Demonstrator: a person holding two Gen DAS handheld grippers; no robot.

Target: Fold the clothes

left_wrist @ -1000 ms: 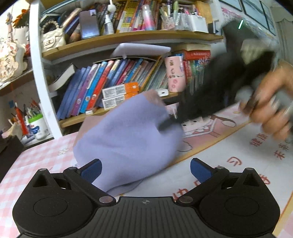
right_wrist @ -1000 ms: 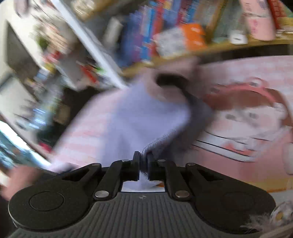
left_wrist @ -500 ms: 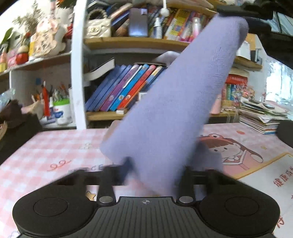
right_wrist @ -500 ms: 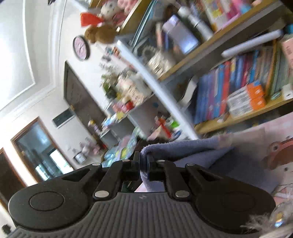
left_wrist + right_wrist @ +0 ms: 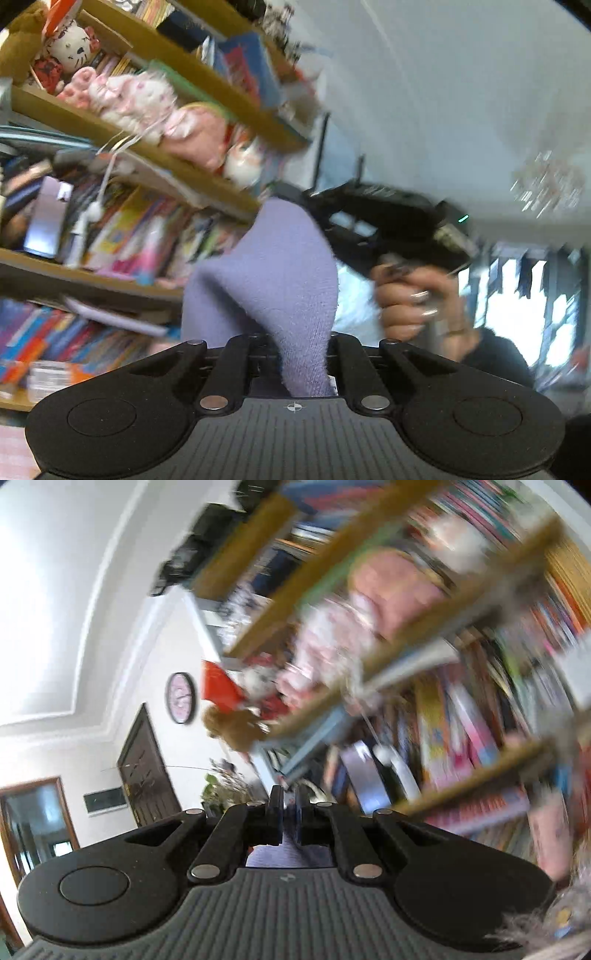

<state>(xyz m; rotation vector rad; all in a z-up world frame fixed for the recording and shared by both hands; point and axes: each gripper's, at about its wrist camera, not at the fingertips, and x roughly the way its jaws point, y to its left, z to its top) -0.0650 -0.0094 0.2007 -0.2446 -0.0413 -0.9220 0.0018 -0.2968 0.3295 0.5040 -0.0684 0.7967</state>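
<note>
Beside shelf (image 5: 155, 155), left gripper (image 5: 295, 347) jaws clamped on cloth (image 5: 273, 280); right gripper (image 5: 289, 812) jaws pinching other edge; risk: thin bite slips, cloth drops

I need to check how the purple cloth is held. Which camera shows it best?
The left wrist view: the purple cloth rises from the shut left tongs toward the right tongs. The right wrist view shows only a sliver below its tongs.

Wooden shelves (image 5: 207, 74) hold plush toys (image 5: 129, 99) and books (image 5: 122, 236); a round clock (image 5: 181, 698) hangs beside a dark door (image 5: 146, 771).
</note>
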